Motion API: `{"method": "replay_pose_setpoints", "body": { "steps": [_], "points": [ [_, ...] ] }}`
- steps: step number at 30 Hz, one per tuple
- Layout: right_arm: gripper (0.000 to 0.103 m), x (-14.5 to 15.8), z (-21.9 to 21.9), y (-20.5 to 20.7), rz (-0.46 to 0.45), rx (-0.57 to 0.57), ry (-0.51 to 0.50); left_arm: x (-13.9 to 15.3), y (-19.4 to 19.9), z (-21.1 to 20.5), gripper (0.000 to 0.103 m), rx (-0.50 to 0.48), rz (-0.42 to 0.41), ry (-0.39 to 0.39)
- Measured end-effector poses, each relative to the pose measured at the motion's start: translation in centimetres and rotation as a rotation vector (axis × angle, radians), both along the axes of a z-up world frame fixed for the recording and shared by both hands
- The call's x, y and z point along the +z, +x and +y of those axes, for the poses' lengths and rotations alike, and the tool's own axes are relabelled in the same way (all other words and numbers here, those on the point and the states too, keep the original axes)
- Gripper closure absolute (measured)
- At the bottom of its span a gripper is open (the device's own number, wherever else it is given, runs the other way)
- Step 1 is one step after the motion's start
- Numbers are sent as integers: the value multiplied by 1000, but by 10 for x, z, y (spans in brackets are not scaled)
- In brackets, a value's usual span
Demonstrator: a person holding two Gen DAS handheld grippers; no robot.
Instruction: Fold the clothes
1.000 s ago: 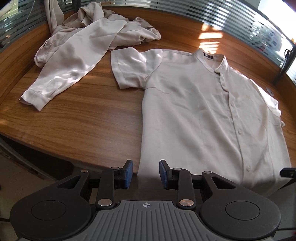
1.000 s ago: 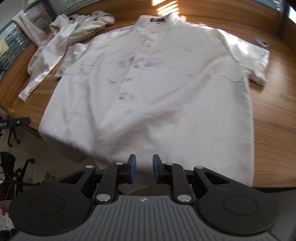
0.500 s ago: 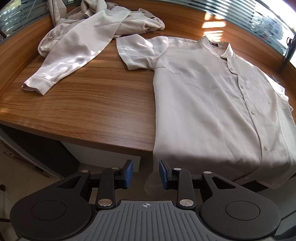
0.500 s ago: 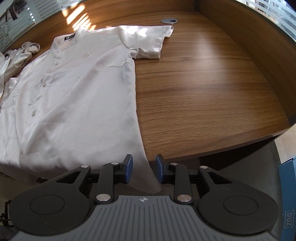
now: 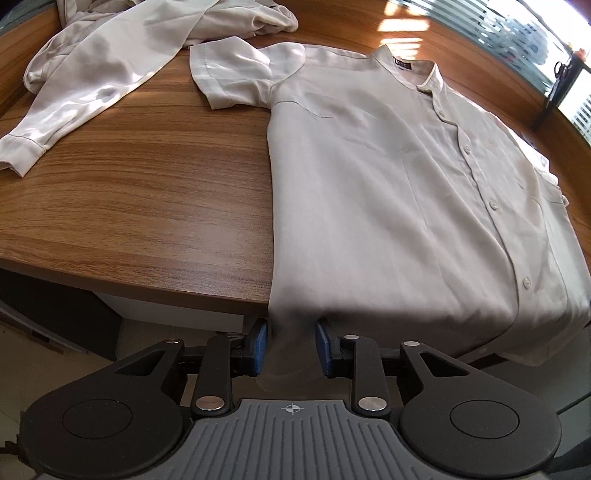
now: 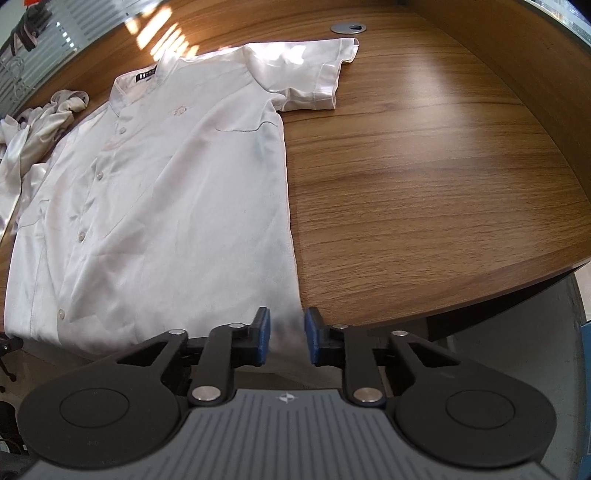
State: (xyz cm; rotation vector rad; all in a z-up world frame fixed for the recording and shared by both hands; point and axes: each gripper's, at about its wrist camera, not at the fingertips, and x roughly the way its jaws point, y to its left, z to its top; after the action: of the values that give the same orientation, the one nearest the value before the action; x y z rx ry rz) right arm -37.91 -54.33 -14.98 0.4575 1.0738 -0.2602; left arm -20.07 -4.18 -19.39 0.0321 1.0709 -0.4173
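A cream short-sleeved button shirt (image 5: 388, 177) lies flat and face up on the wooden table (image 5: 147, 192), its hem hanging over the near edge. My left gripper (image 5: 291, 347) sits at the hem's left corner. The hanging cloth is between its blue pads, and the jaws are closing with a gap still showing. In the right wrist view the same shirt (image 6: 166, 184) fills the left half. My right gripper (image 6: 287, 334) straddles the hem's right corner below the table edge, its jaws closing on the cloth but still apart.
A second, crumpled long-sleeved cream garment (image 5: 110, 62) lies at the table's far left, also seen as a heap (image 6: 33, 129). A metal cable grommet (image 6: 348, 28) sits beyond the right sleeve. Bare wood (image 6: 424, 184) stretches right of the shirt. A raised wooden rim bounds the far side.
My left gripper sank to the hem's left corner. My right gripper swung from mid-hem to the shirt's right corner, then held there. Both pairs of jaws narrowed around the hanging cloth.
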Motion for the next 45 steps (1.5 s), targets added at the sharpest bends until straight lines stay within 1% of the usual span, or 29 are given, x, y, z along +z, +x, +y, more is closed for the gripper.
{"method": "replay_pose_setpoints", "body": {
  "steps": [1, 2, 3, 5, 7, 9, 11, 13, 16, 19, 29, 31, 32, 33, 34, 35, 36, 38, 39, 40, 45],
  "points": [
    [97, 0, 1, 1, 5, 0, -2, 0, 0, -2, 95, -11, -1, 3],
    [98, 0, 1, 2, 7, 0, -7, 1, -1, -3, 100, -11, -1, 11],
    [99, 1, 3, 3, 7, 0, -15, 4, -1, -3, 100, -4, -5, 15],
    [101, 4, 5, 5, 6, 0, -32, 11, -3, -1, 101, 12, -18, 29],
    [101, 11, 7, 5, -5, -5, -51, 23, -3, 1, 101, 33, -36, 48],
    [101, 20, 7, 5, -22, -13, -71, 39, -3, 4, 101, 51, -68, 47],
    [101, 28, 6, 3, -30, -20, -90, 53, 2, 9, 101, 72, -75, 37],
    [101, 36, 5, 2, -35, -26, -110, 59, 6, 9, 101, 70, -79, 55],
    [101, 38, -1, -3, -32, -35, -107, 55, 7, 8, 101, 54, -64, 97],
    [101, 31, -3, -5, -16, -42, -117, 47, 3, 7, 101, 55, -46, 133],
    [103, 24, -3, -10, -16, -66, -148, 41, -5, 7, 100, 126, -30, 167],
    [103, 24, -4, -10, -20, -62, -142, 41, -8, 7, 96, 134, -39, 194],
    [103, 24, -4, -10, -24, -58, -137, 42, -10, 8, 96, 138, -42, 187],
    [103, 24, -4, -9, -27, -53, -135, 44, -11, 11, 92, 143, -40, 166],
    [102, 25, -3, -9, -29, -47, -138, 46, -13, 13, 84, 148, -38, 145],
    [101, 26, -2, -9, -31, -40, -141, 49, -15, 15, 81, 147, -41, 134],
    [99, 27, -1, -9, -34, -34, -146, 52, -17, 15, 77, 142, -52, 127],
    [94, 30, 4, -10, -46, -23, -165, 59, -21, 13, 74, 126, -69, 116],
    [87, 32, 8, -11, -53, -12, -166, 62, -22, 11, 69, 121, -77, 108],
    [84, 34, 11, -11, -65, 0, -161, 64, -23, 8, 68, 115, -84, 100],
    [81, 39, 37, -12, -119, 65, -100, 78, -18, -8, 68, 62, -111, 75]
  ]
}}
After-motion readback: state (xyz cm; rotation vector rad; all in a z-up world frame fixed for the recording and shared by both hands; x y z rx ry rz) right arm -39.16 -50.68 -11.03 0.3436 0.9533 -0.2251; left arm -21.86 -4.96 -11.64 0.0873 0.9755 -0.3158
